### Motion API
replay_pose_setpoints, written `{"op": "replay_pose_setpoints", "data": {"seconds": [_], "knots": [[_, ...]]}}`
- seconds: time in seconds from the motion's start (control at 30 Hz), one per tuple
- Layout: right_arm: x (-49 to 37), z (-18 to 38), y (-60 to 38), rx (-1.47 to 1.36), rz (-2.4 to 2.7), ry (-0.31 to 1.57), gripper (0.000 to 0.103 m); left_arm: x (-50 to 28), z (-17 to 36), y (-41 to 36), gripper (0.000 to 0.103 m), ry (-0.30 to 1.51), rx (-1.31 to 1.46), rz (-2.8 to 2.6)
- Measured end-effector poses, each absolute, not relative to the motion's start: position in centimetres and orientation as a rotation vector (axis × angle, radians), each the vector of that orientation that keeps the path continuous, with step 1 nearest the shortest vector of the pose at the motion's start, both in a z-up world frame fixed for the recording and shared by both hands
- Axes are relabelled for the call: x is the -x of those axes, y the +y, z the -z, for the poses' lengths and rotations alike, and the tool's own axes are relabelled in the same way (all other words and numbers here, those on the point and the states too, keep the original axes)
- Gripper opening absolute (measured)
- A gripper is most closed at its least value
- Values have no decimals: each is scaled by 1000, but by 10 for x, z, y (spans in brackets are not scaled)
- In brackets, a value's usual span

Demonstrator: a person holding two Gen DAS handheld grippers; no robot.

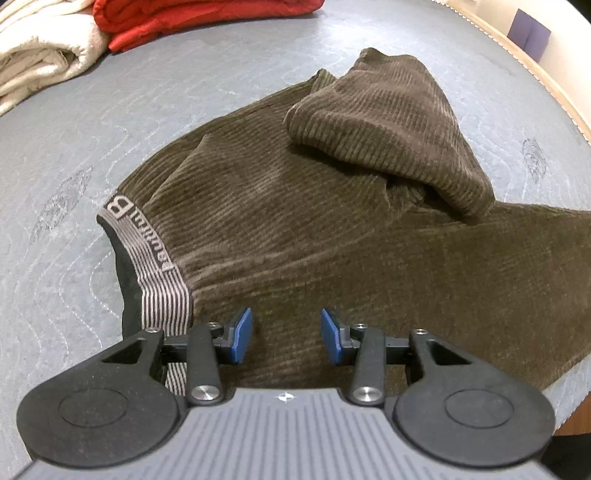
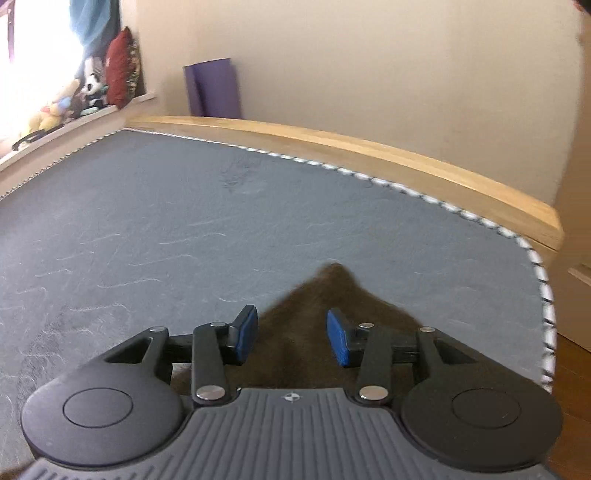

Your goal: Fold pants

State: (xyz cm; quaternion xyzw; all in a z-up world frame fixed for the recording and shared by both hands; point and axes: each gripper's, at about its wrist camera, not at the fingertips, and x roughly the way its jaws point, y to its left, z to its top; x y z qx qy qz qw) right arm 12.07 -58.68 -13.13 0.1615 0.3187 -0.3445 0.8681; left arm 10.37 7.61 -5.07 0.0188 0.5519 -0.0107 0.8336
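Left wrist view, left to right: folded cream blanket top-left on grey quilted mattress, folded red blanket just beside it. Brown corduroy pants spread across centre and right of mattress, well apart from both blankets. Striped grey waistband with lettering at left edge of pants, curling toward camera. One leg folded back over itself, forming raised bunch upper right. Pants running off right side of view near mattress edge. Left gripper low over pants just right of waistband, jaws partly apart, blue pads clear of cloth, nothing pinched between them. Pointing steeply down at fabric. Right wrist view, left to right: stuffed toys and red cushion on ledge far left by bright window, purple rolled mat against wall, wooden bed frame running along far side of mattress. Piped mattress edge curving down at right. Right gripper partly open, nothing clamped. Brown pants corner peaking up just beyond and between jaws, blurred; contact with right pad not resolvable. Rest of mattress ahead bare grey quilt.
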Motion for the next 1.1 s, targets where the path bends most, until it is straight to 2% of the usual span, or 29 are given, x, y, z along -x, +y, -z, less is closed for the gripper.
{"op": "replay_pose_setpoints", "data": {"seconds": [0.2, 0.23, 0.27, 0.3, 0.47, 0.53, 0.63, 0.73, 0.77, 0.87, 0.97, 1.1], "knots": [[-54, 163, -636, -570, 935, 868, 43, -82, 72, 112, 46, 1276, 60, 38], [-46, 163, -638, -573, 900, 852, 41, -78, 83, 120, 46, 1327, 46, 17], [-45, 161, -637, -539, 875, 866, 40, -74, 94, 127, 38, 1385, 15, -7], [-46, 156, -633, -493, 877, 882, 39, -69, 104, 133, 26, 1428, -8, -11], [-46, 118, -611, -510, 894, 756, 41, -52, 94, 142, 23, 1393, 4, 6], [-50, 96, -590, -520, 834, 702, 41, -47, 85, 140, 25, 1343, -30, -11], [-59, 62, -546, -484, 701, 618, 42, -43, 102, 139, 25, 1400, -124, -32], [-66, 33, -494, -455, 532, 575, 42, -44, 90, 138, 26, 1358, -101, -38], [-67, 24, -477, -442, 476, 561, 42, -44, 80, 138, 29, 1320, -90, -44], [-66, -9, -415, -339, 326, 533, 42, -44, 52, 131, 48, 1190, -87, -64], [-55, -39, -349, -171, 225, 467, 44, -54, 40, 126, 49, 1136, -65, -88], [-44, -53, -284, -121, 51, 417, 44, -64, 25, 115, 48, 1034, -30, -81]]}}
